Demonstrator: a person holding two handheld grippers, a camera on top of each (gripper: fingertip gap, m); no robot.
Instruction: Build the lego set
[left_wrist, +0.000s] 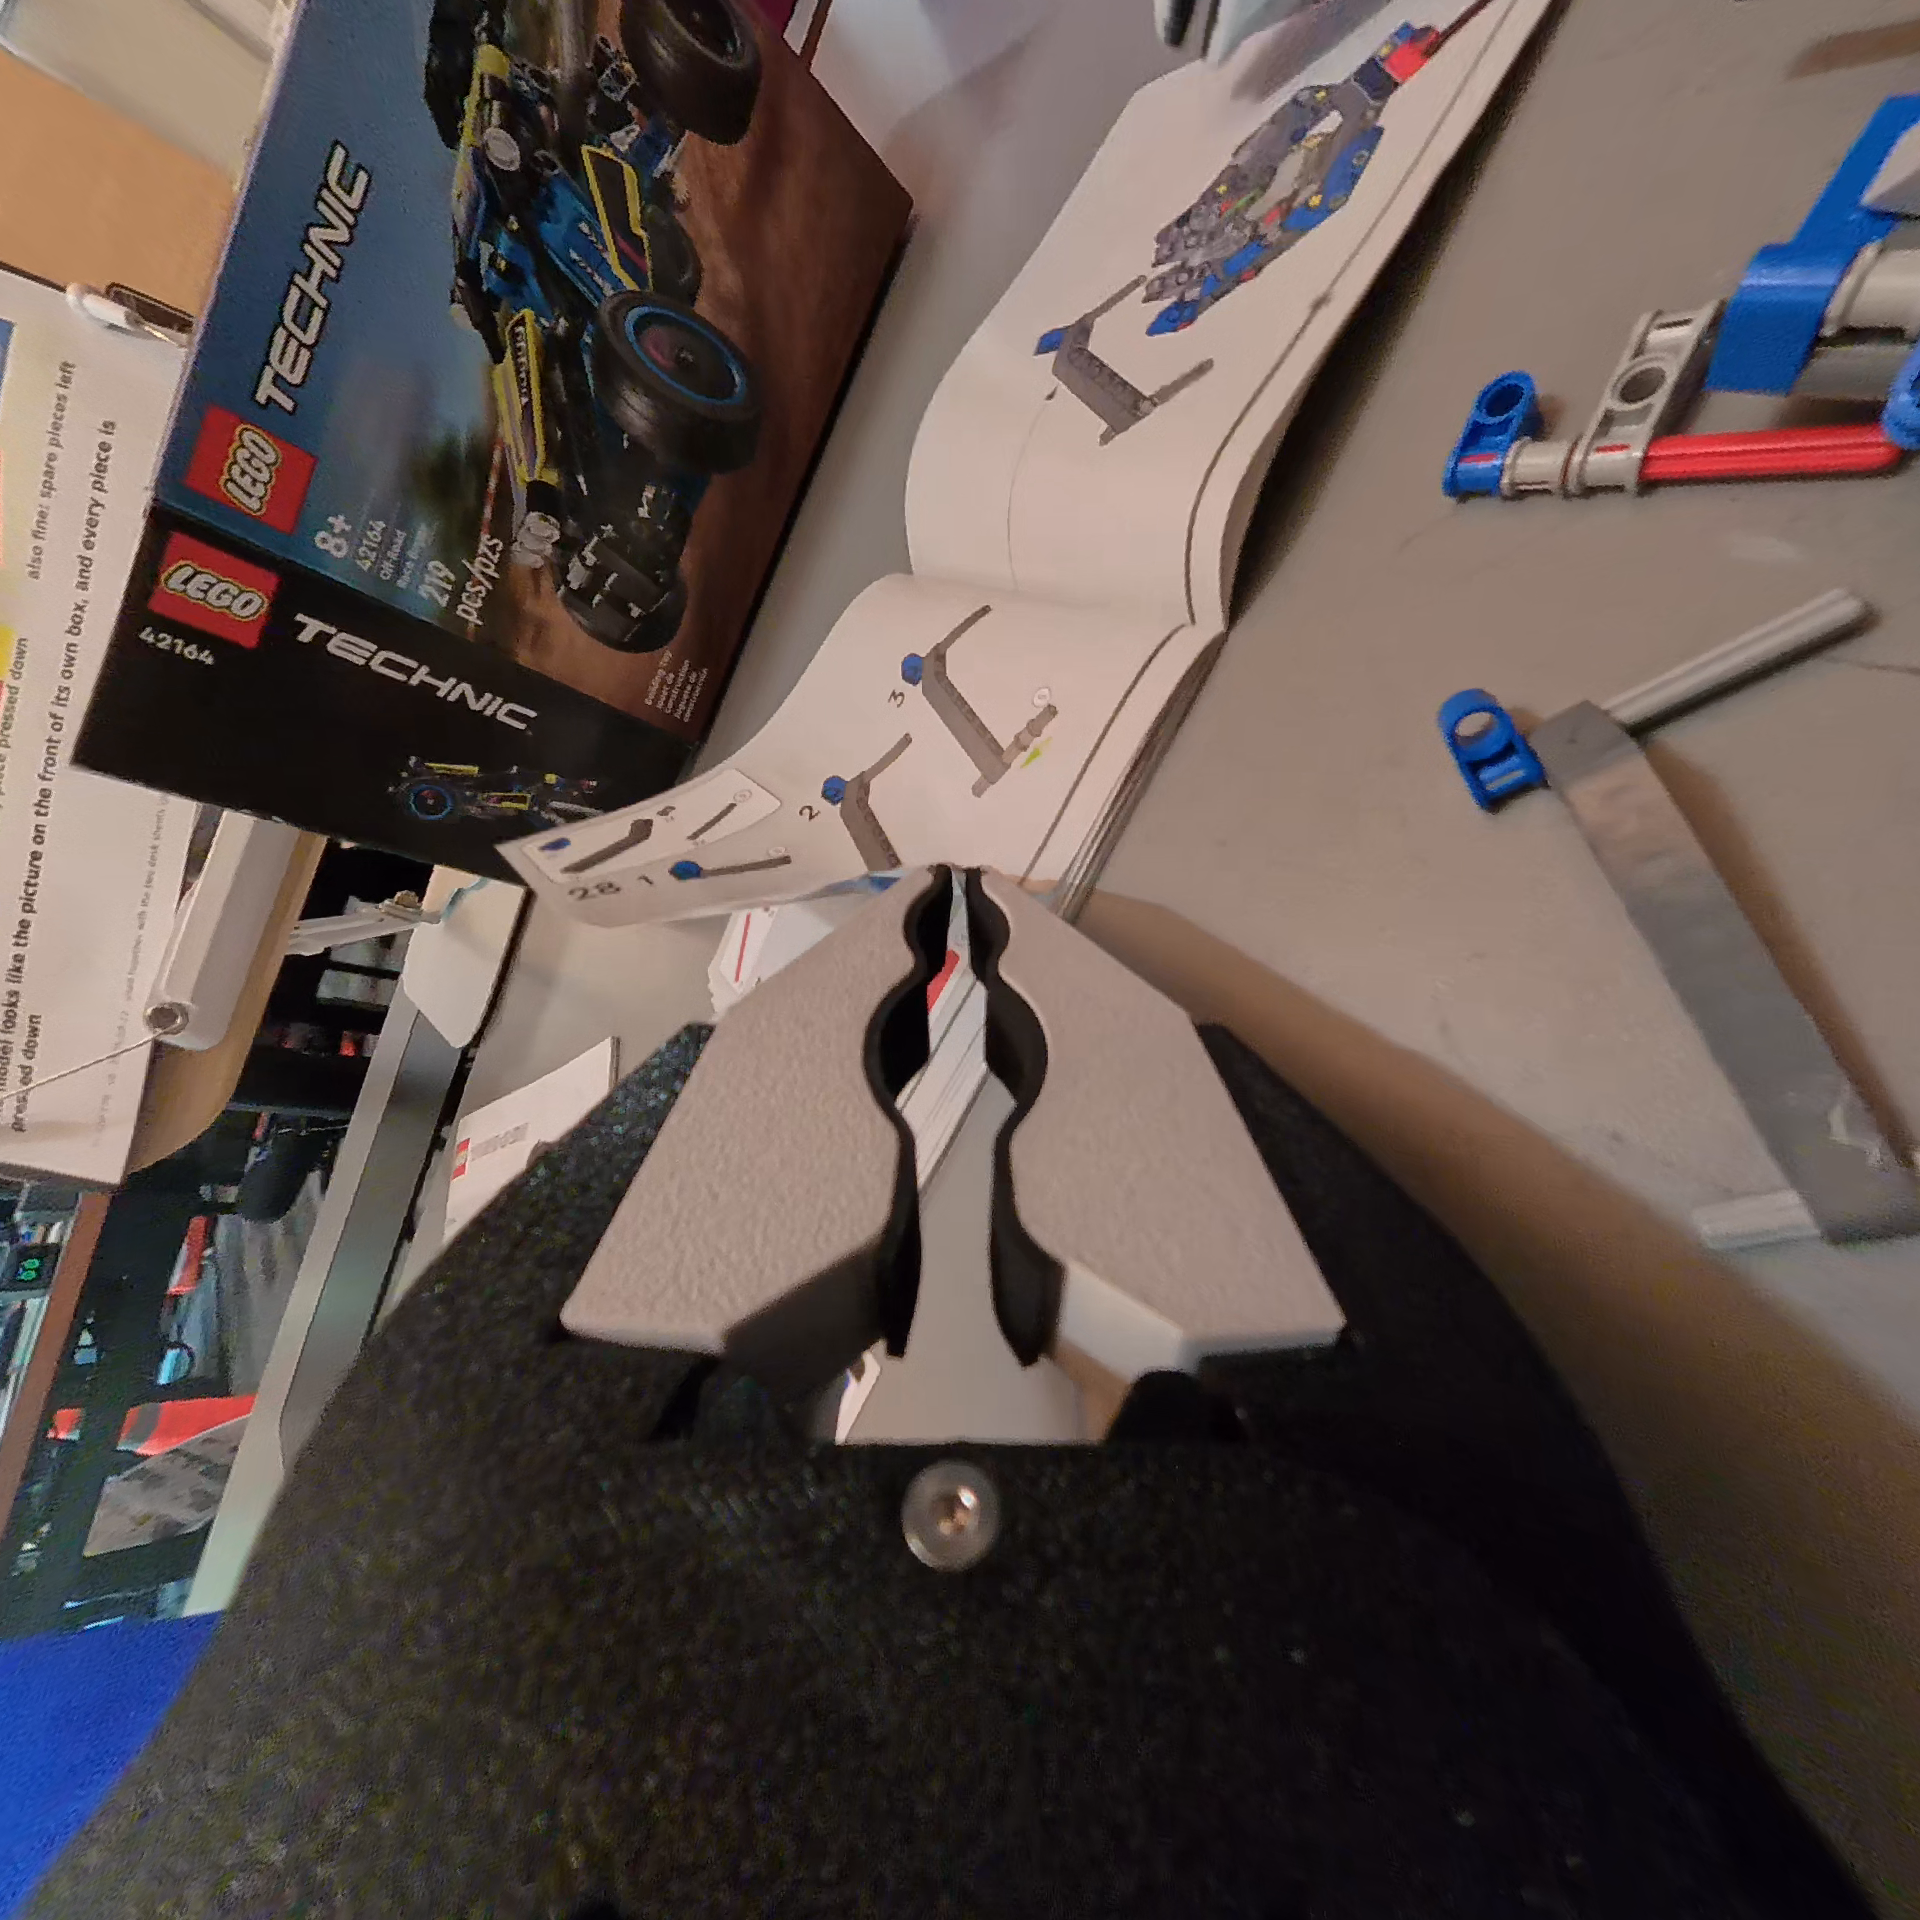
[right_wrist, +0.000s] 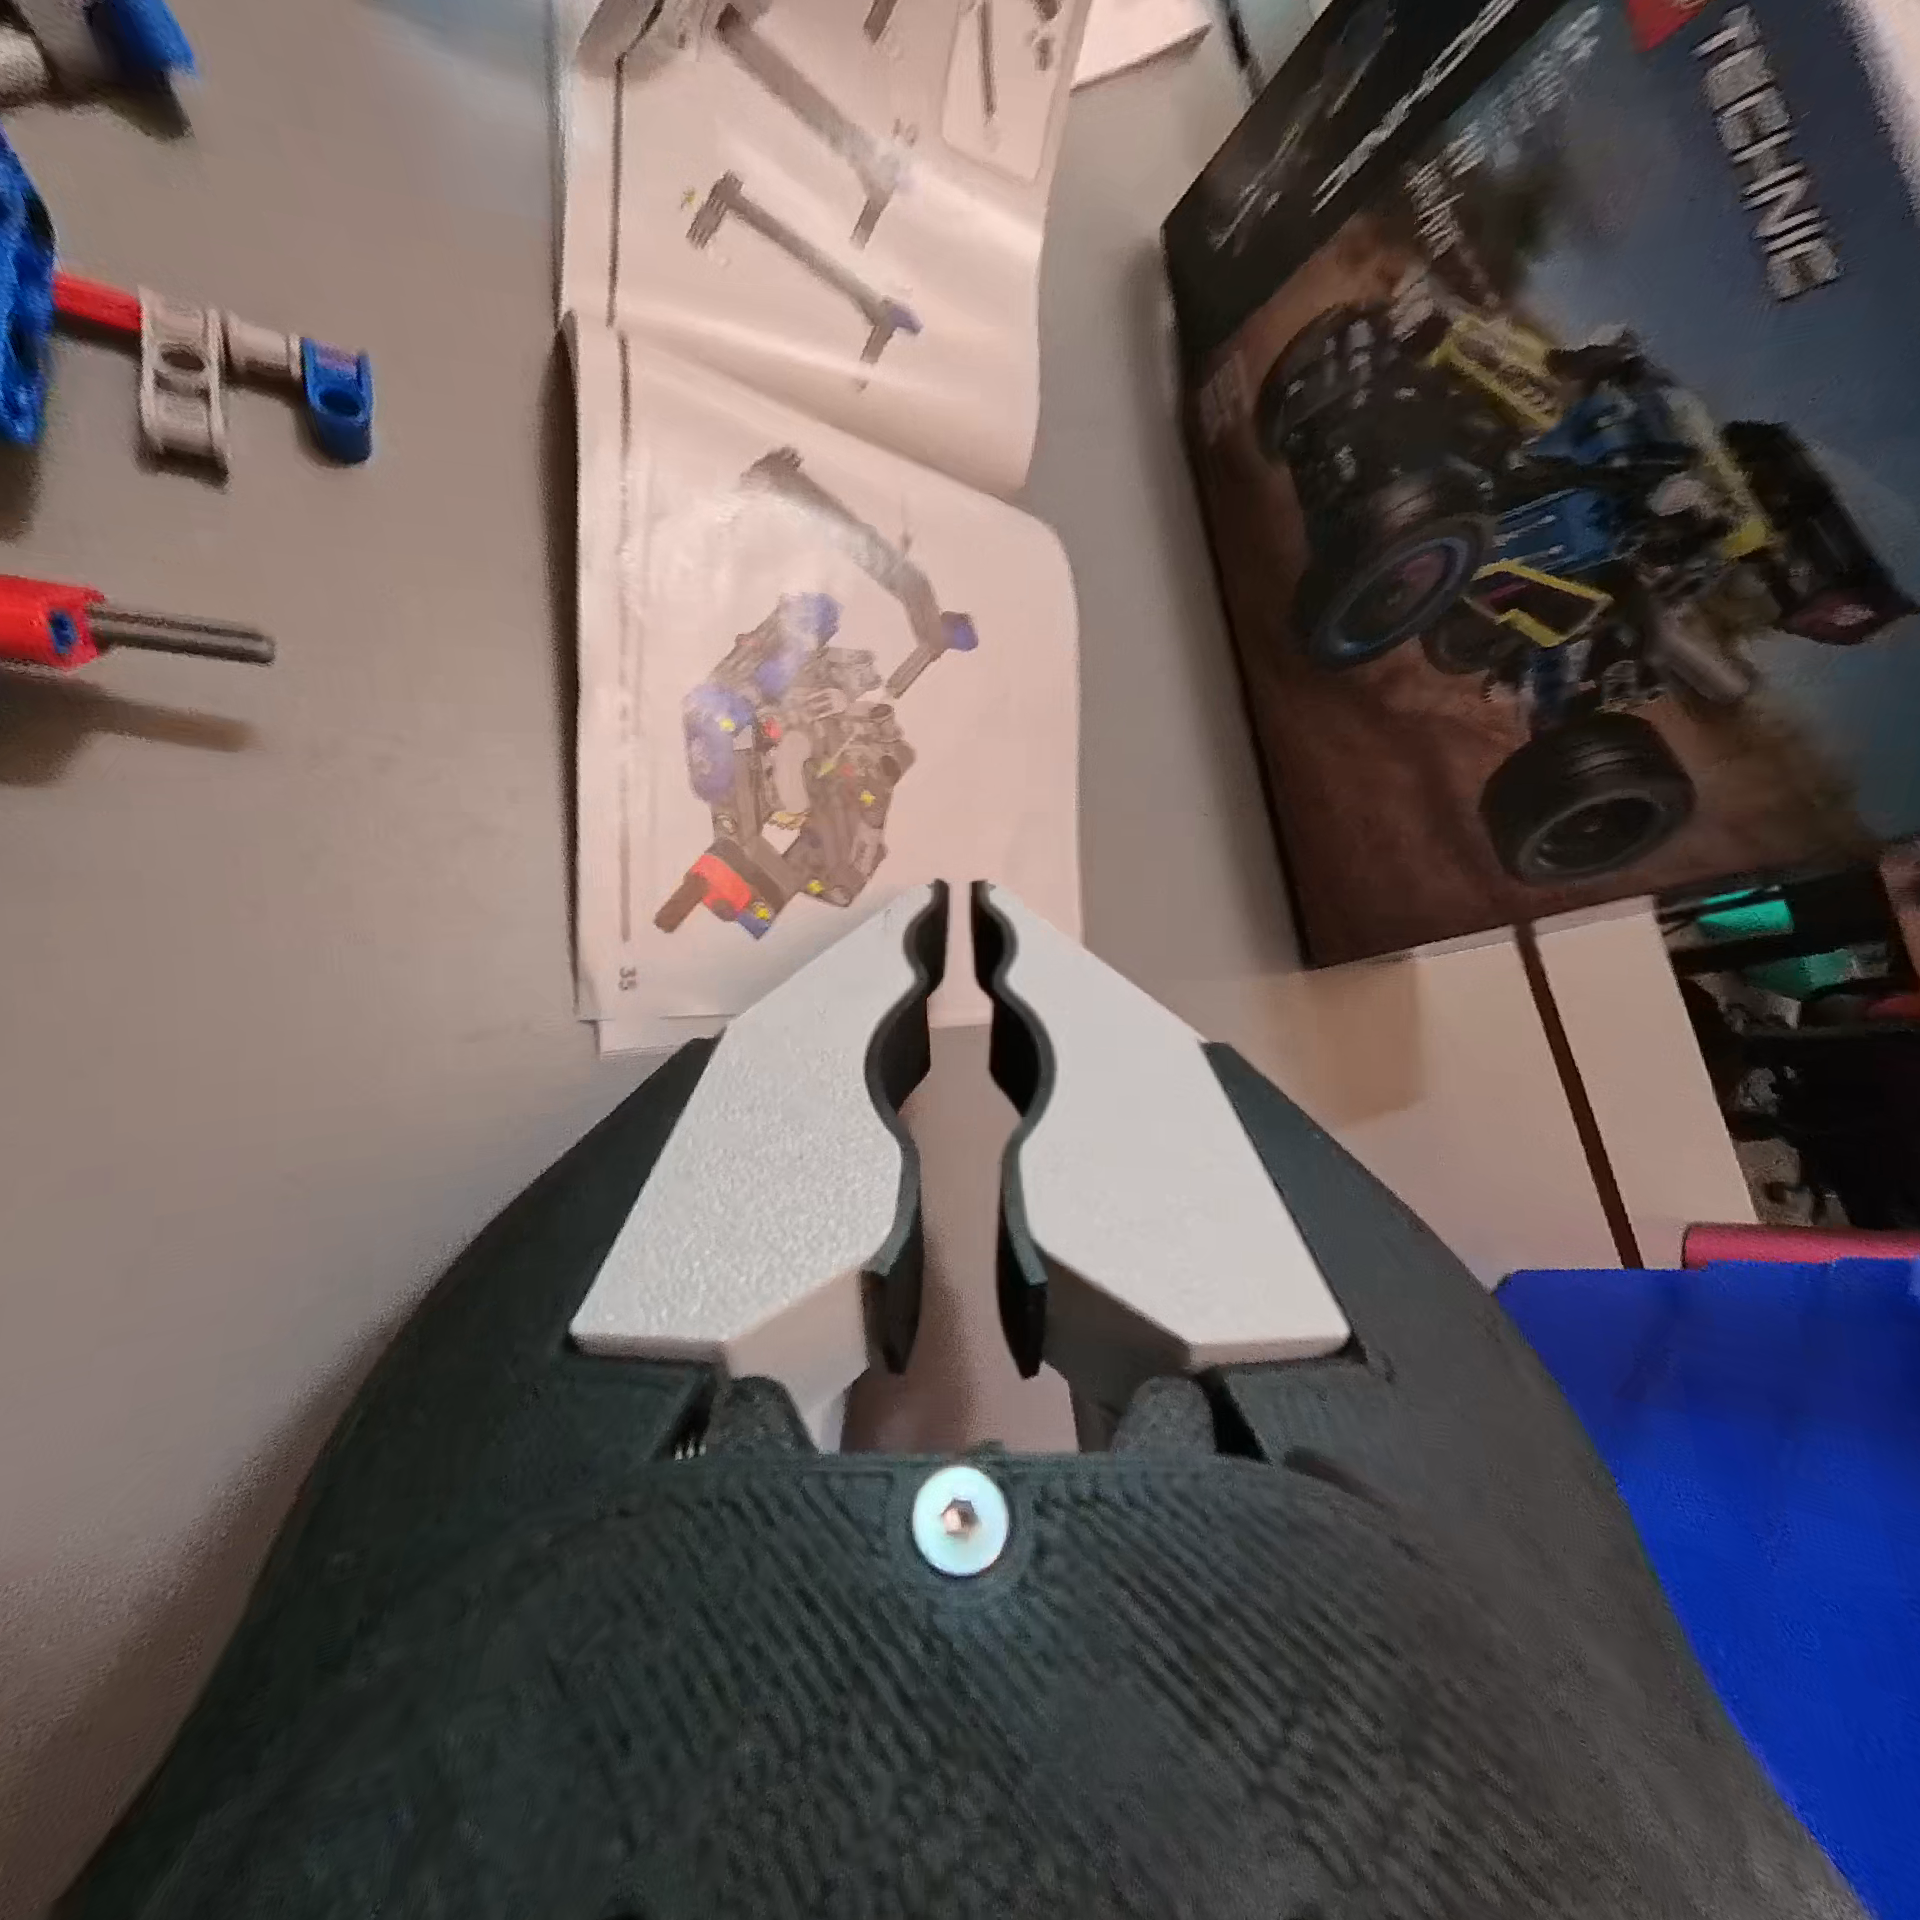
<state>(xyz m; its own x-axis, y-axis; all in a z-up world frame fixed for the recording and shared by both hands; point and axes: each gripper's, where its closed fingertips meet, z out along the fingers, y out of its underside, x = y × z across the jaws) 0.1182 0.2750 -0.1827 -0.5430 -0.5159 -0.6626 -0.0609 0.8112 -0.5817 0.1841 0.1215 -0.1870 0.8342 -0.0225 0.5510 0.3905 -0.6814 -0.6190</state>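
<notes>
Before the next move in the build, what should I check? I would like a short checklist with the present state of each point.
1. Instruction booklet open at build steps: ok.
2. Left gripper jaws shut at the edge of the lifted page; page truly pinched: cannot tell.
3. Right gripper empty, jaws almost shut over the booklet: ok.
4. Loose blue connector and grey axle in sight on the table: ok.
5. Partial assembly with the red axle lies apart from both grippers: ok.

Your left grey-fingered black gripper (left_wrist: 957, 883) is pinched nearly closed; your right grey-fingered black gripper (right_wrist: 957, 889) shows a slim gap.
</notes>
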